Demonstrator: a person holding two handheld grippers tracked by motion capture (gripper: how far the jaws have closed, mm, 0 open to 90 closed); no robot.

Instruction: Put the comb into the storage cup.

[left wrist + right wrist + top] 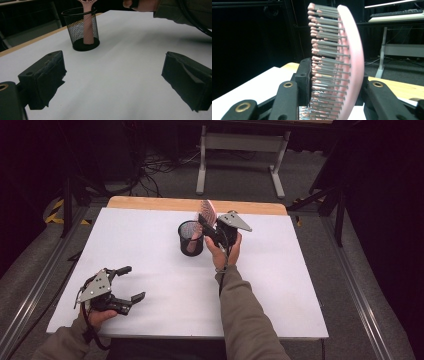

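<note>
My right gripper clamps a pink hairbrush, grey pink-tipped bristles against one pad, curved back against the other; its handle stands in the black mesh cup. My left gripper gapes, holding nothing.

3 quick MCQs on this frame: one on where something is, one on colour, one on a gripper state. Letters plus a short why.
1. Where does the hairbrush handle stand?
A. In the black mesh cup
B. Flat on the table
C. On the floor

2. What colour is the brush body?
A. Blue
B. Pink
C. Green

3. How do the left gripper jaws stand?
A. Shut on the cup
B. Shut on the brush
C. Open, nothing between them

Key: 1 A, the left gripper view shows the pink handle inside the cup. 2 B, the body is pink in the right gripper view, where the right gripper clamps its head. 3 C, the jaws stand wide apart over bare table.
</note>
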